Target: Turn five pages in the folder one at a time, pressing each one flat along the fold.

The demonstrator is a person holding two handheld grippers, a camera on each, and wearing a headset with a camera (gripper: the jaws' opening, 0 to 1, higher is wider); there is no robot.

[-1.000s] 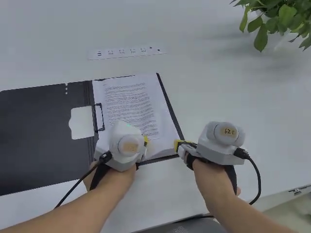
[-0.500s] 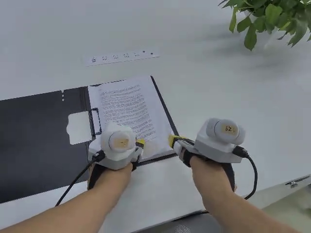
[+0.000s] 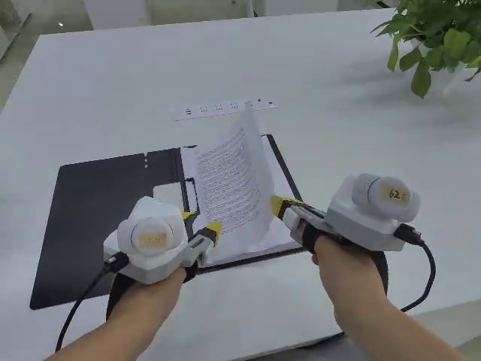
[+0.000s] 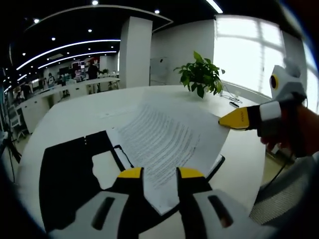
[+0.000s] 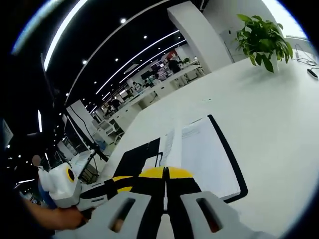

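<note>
Right hand-held gripper (image 3: 279, 204) pinches the free edge of the page (image 3: 239, 177) standing curled above the folder (image 3: 90, 218), left hand-held gripper (image 3: 201, 226) open at the folder's near edge; such paper looks light, floppy, easily creased.

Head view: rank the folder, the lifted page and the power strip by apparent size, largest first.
1. folder
2. lifted page
3. power strip, which lies farther from the camera, so its true size may be understated.
</note>
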